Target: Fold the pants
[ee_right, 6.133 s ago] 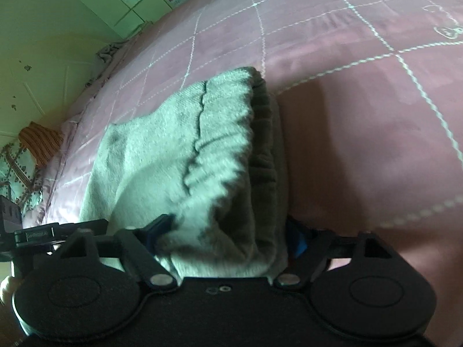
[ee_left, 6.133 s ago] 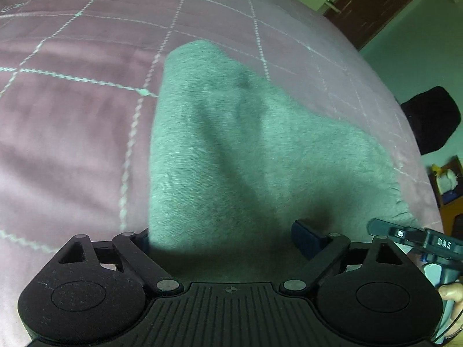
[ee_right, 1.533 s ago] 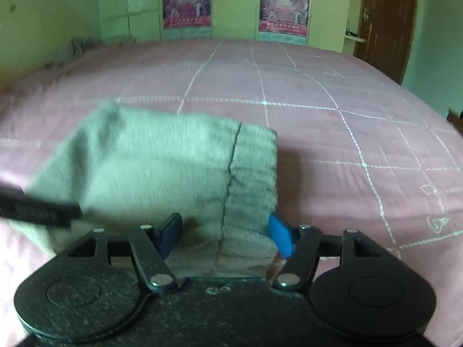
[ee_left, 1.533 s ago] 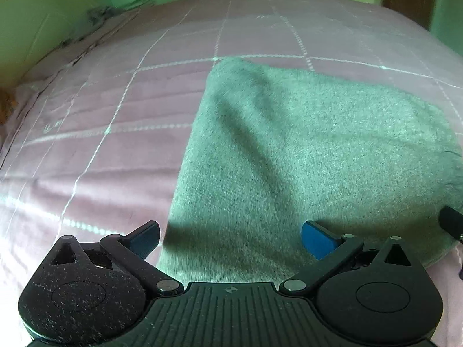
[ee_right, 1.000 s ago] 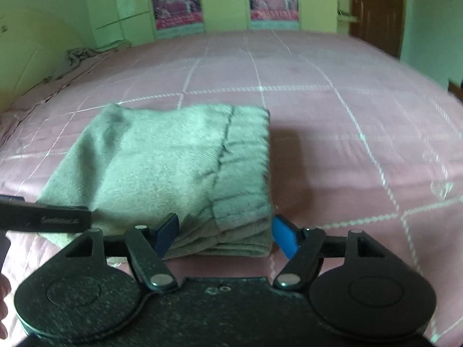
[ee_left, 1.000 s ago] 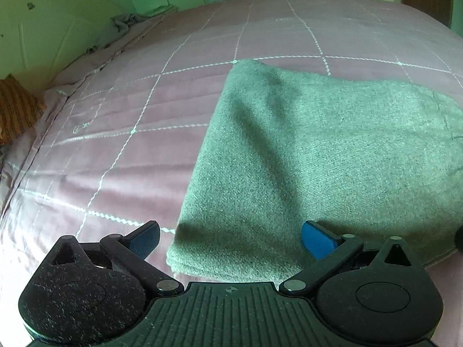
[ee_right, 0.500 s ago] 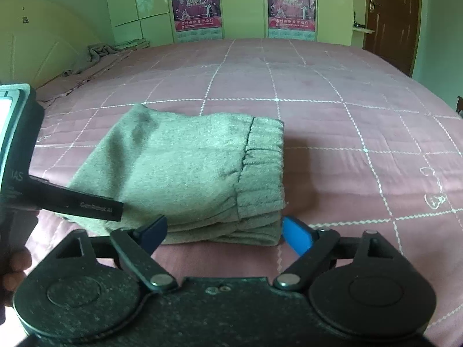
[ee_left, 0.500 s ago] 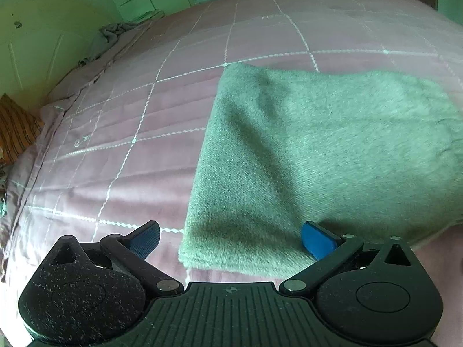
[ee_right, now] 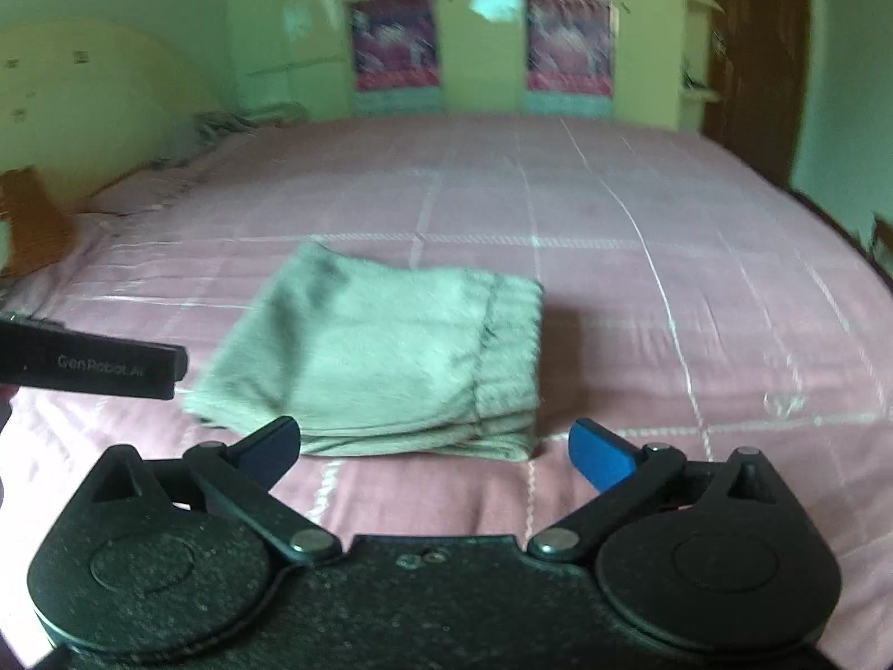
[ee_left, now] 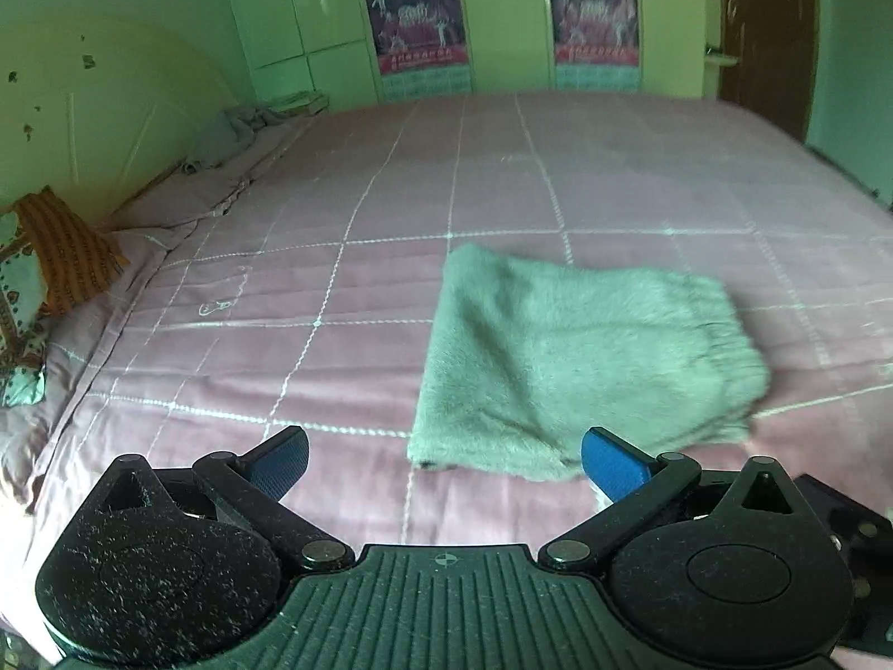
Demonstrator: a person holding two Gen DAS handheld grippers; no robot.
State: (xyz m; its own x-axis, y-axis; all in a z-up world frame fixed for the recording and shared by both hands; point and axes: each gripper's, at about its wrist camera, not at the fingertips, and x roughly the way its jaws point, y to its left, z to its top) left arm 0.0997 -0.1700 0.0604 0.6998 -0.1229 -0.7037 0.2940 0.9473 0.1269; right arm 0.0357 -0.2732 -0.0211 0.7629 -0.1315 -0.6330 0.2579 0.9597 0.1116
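The grey pants lie folded into a thick rectangle on the pink quilted bed, waistband at the right end. In the right wrist view the same folded pants rest flat, ribbed waistband on the right. My left gripper hangs above and short of the pile, jaws wide apart, nothing between them. My right gripper also stands back from the pile with its jaws opening wide and holding nothing. A black part of the left tool juts in at the left of the right wrist view.
The bed spreads wide on all sides of the pile. A rounded headboard and an orange patterned cloth are at the left. Crumpled grey fabric lies at the far left corner. Wardrobe doors with posters and a brown door stand beyond.
Both grippers have risen and pulled back from the folded pants, which now look smaller and farther off. The right jaws have spread wider. The pants have not moved.
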